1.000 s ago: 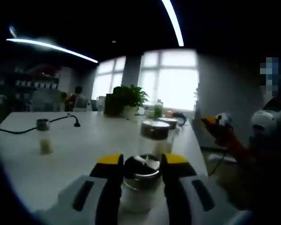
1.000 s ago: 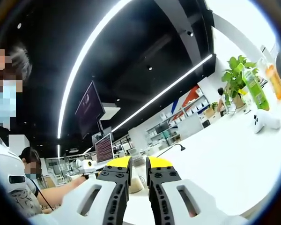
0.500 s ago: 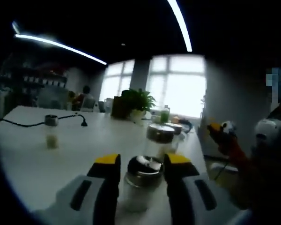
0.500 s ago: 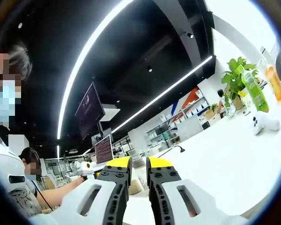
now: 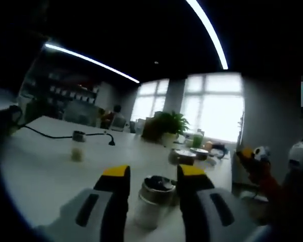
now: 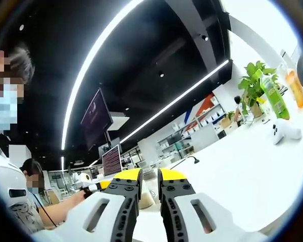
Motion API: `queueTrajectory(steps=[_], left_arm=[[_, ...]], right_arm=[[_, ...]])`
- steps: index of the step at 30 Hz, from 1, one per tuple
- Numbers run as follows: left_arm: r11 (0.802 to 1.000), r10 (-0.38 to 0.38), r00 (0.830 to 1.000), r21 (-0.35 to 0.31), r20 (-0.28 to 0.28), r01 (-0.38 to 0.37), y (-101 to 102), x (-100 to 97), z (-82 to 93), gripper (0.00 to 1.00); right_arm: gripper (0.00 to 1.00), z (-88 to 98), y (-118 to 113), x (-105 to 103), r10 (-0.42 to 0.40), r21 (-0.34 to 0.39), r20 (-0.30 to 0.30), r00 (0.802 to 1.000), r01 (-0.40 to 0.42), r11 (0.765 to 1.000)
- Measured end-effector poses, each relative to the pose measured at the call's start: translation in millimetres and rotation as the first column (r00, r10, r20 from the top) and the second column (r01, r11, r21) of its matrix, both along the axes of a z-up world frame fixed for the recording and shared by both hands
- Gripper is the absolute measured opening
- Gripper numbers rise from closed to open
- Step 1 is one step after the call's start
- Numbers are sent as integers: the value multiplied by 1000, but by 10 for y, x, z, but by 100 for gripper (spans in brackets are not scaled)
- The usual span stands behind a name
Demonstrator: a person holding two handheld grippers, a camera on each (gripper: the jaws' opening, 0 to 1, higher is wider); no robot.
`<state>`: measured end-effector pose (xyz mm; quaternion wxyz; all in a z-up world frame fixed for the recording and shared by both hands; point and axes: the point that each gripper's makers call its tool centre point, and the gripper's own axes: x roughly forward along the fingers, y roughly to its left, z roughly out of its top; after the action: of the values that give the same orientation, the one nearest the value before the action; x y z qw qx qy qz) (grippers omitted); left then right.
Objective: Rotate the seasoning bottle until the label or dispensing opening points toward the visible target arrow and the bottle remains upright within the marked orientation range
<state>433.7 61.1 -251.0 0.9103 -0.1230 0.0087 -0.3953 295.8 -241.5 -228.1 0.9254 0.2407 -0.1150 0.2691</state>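
Left gripper is clamping its yellow-tipped jaws around the metal-capped glass seasoning bottle standing on the white table, right gripper idling nearly closed, so I'd twist slowly, keeping it vertical.

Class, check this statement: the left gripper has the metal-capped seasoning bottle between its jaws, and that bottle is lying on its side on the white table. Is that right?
Not quite. In the left gripper view the seasoning bottle stands roughly upright, cap uppermost, not on its side. The rest holds: it sits between the jaws of the left gripper on the white table.
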Motion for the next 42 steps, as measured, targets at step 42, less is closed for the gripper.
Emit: queueTrajectory(steps=[42], left_arm=[[982, 116, 993, 148, 22, -118, -183, 75, -244, 34]], right_arm=[[10, -2, -62, 7, -6, 27, -1, 1000, 6, 1000]])
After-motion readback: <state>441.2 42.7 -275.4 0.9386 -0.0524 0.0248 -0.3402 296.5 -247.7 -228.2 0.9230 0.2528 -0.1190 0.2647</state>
